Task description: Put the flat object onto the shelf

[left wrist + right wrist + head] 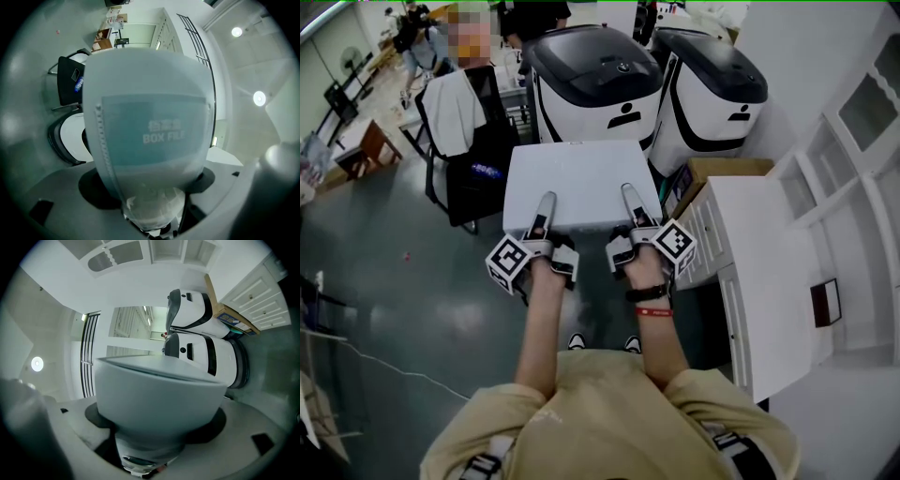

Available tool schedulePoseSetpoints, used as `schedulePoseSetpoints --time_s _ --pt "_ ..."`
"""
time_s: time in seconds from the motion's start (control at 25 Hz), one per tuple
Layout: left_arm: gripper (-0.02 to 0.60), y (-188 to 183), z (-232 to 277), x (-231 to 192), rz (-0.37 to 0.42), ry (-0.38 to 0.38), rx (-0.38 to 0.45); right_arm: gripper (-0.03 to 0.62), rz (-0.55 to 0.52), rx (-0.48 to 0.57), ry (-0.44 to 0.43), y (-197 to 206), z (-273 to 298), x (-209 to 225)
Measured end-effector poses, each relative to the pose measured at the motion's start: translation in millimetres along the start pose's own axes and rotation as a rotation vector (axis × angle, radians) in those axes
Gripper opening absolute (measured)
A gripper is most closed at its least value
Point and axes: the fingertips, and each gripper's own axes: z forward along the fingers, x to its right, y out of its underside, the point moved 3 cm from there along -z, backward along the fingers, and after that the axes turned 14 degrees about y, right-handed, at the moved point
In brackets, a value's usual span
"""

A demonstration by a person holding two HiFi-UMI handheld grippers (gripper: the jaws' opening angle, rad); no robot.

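A flat white box file (581, 178) hangs level in front of me, over the green floor. My left gripper (546, 201) is shut on its near edge at the left. The right gripper (629, 193) is shut on the same edge at the right. One finger of each lies on top of the file; the lower fingers are hidden beneath it. In the left gripper view the box file (150, 126) fills the frame between the jaws, its printed label facing the camera. In the right gripper view its plain edge (159, 390) sits between the jaws. The white shelf unit (769, 281) stands to my right.
Two white machines with black lids (595, 80) (708, 84) stand just beyond the file. A black chair draped with white cloth (464, 122) is at the left, a person behind it. A cardboard box (722, 169) leans beside the shelf unit. Tall white cabinets (862, 122) line the right wall.
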Motion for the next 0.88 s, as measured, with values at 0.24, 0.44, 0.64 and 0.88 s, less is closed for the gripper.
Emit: schedulePoseSetpoints --time_s 0.24,0.44,0.64,0.88 --pt "0.362 -27 5 -11 -0.046 0.014 -0.1 0.396 0.007 0.098 0.021 23 6 -2" --pt "0.362 -9 24 -13 -0.07 0.023 -0.193 0.396 0.024 0.189 0.04 3 -9 2" --pt "0.362 20 40 -16 -0.12 0.029 -0.279 0.396 0.058 0.285 0.045 -17 -34 11" --pt "0.364 77 52 -16 -0.174 0.041 -0.404 0.396 0.078 0.417 0.085 -50 -83 23"
